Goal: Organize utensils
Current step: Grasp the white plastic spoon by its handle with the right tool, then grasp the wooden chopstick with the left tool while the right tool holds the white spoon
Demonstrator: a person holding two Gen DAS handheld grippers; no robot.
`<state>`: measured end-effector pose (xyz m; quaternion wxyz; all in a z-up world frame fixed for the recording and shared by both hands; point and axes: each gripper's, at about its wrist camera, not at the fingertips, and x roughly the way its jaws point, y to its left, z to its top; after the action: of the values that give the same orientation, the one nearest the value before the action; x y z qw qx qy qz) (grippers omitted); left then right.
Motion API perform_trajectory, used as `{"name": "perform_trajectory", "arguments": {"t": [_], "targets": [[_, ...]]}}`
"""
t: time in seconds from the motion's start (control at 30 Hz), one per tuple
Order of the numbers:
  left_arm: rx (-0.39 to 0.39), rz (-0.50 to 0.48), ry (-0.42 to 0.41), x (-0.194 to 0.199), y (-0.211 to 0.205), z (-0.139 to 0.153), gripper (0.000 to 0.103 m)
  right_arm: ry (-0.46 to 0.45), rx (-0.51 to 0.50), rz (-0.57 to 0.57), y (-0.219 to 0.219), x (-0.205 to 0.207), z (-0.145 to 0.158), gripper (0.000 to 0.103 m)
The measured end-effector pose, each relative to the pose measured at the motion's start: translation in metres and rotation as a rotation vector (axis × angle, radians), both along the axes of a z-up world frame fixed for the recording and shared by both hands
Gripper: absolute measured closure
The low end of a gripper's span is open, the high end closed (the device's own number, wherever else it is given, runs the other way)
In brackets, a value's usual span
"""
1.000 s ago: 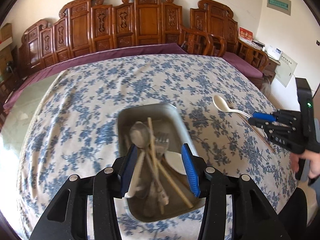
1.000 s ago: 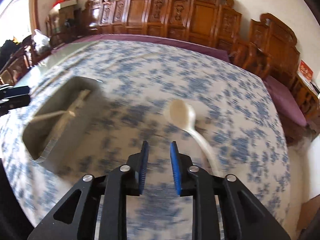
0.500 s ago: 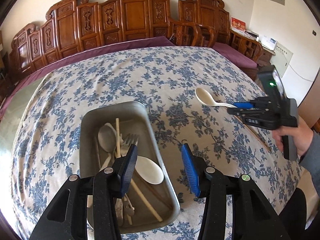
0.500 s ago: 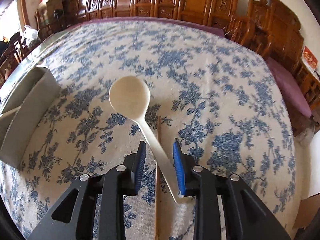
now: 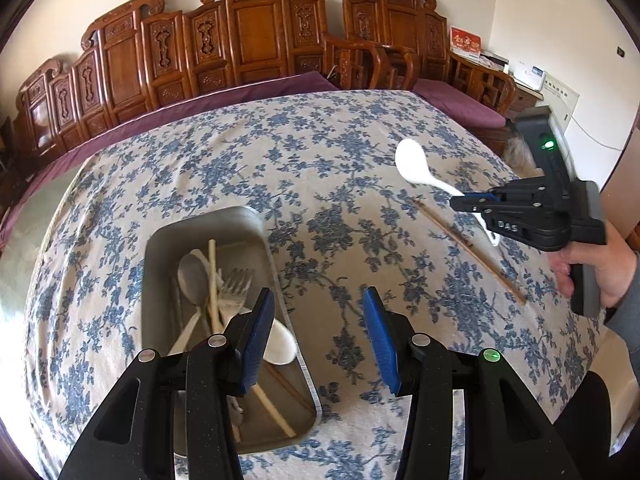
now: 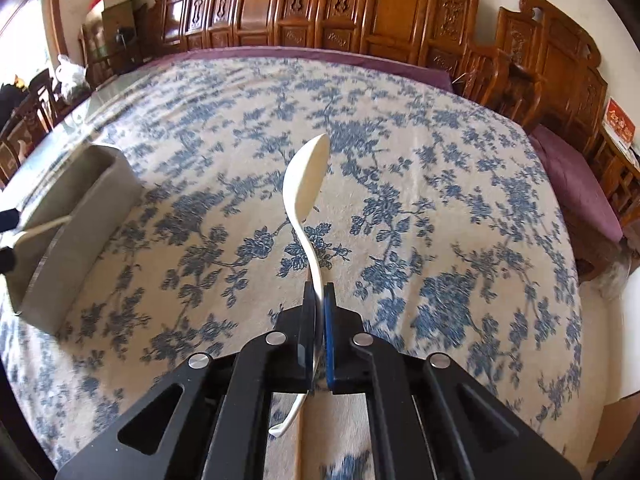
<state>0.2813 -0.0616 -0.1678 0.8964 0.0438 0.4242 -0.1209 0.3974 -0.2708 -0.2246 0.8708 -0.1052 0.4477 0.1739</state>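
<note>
Item: white spoon (image 6: 306, 184), plastic or ceramic by appearance, held by its handle in the right gripper (image 6: 319, 300), whose jaws have just been closing and now pinch the thin handle between the blue pads; bowl end tipped up clear of the floral tablecloth (image 6: 440, 200), handle tail poking out behind the pads. Item: left gripper (image 5: 318, 332), jaws apart and holding nothing, hanging over the near right edge of the metal tray (image 5: 256, 220). Item: the tray, at the left of the table, already containing a metal spoon (image 5: 192, 276), a fork (image 5: 236, 284), chopsticks and a second white spoon (image 5: 280, 344). Item: one chopstick (image 5: 472, 252) lying loose on the cloth beside the right gripper. Risks, as judged: the pinch sits on a narrow, curved, smooth handle, so the spoon may pivot or slip during carriage; a drop from height could clatter into the crowded tray or land outside it; the loose chopstick may be overlooked.
</note>
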Motion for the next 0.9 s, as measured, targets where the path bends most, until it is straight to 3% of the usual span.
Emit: {"name": "perform_trajectory", "arguments": {"t": [0.2, 0.5, 0.9], "targets": [[-0.001, -0.03, -0.011, -0.004, -0.03, 0.005, 0.059, -0.023, 0.03, -0.038, -0.025, -0.052, 0.022, 0.098], [-0.001, -0.086, -0.009, -0.01, -0.079, 0.004, 0.057, -0.006, 0.053, -0.152, -0.073, -0.114, 0.016, 0.098], [0.011, -0.09, 0.061, 0.004, -0.134, -0.031, 0.057, 0.019, 0.085, -0.237, -0.117, -0.13, -0.003, 0.098]]}}
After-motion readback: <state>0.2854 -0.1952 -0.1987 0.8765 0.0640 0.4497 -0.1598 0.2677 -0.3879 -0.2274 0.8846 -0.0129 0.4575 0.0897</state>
